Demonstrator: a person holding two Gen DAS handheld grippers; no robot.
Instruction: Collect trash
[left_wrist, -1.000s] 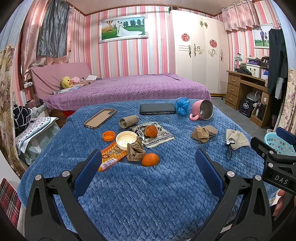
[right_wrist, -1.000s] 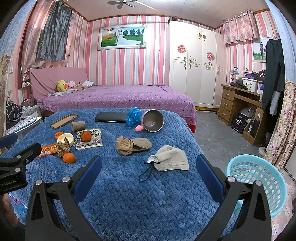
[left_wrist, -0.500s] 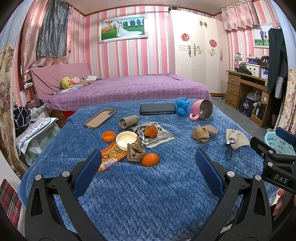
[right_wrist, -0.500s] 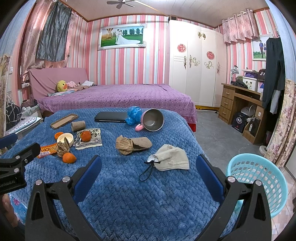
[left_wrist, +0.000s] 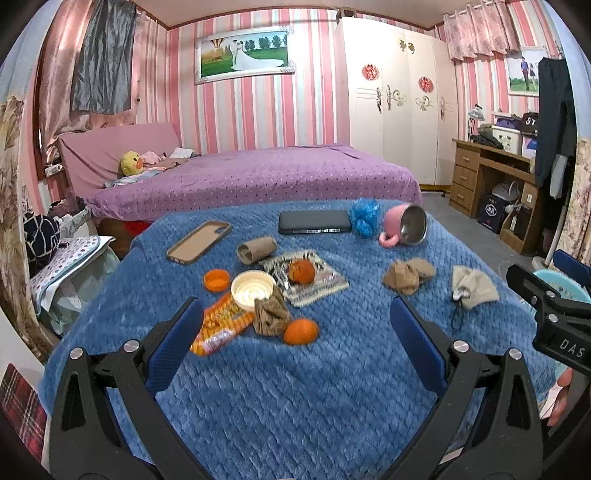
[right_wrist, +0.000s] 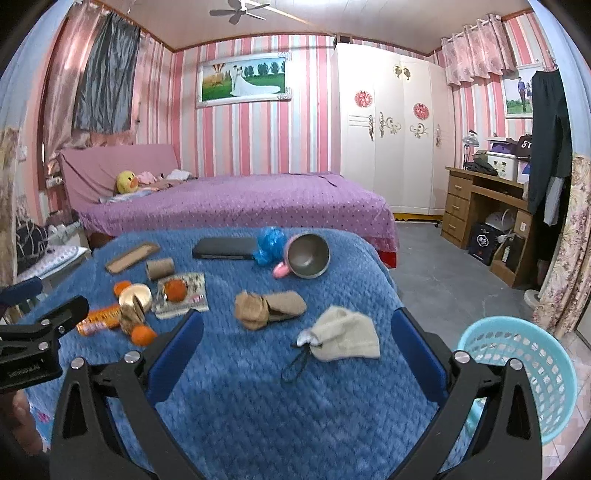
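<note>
Trash lies on a blue blanket-covered table (left_wrist: 295, 398). At the left are an orange snack wrapper (left_wrist: 221, 325), crumpled brown paper (left_wrist: 271, 314), a tangerine (left_wrist: 301, 331), a white lid (left_wrist: 253, 288) and an orange cap (left_wrist: 217, 278). My left gripper (left_wrist: 295, 314) is open just short of them and holds nothing. A beige face mask (right_wrist: 343, 336) and a brown wad (right_wrist: 258, 308) lie ahead of my right gripper (right_wrist: 297, 319), which is open and holds nothing. A light blue basket (right_wrist: 524, 373) stands on the floor to the right.
Farther back lie a cardboard tube (left_wrist: 256, 249), a patterned wrapper with peel (left_wrist: 302, 272), a phone case (left_wrist: 199, 242), a dark phone (left_wrist: 314, 221), a blue bag (left_wrist: 364, 216) and a tipped pink mug (left_wrist: 404, 229). A purple bed (left_wrist: 258, 177) is behind, a desk (right_wrist: 487, 206) to the right.
The table items sit slightly lower in both views, so both grippers have lifted or tilted up a little. Both stay open, and nothing on the table has moved.
</note>
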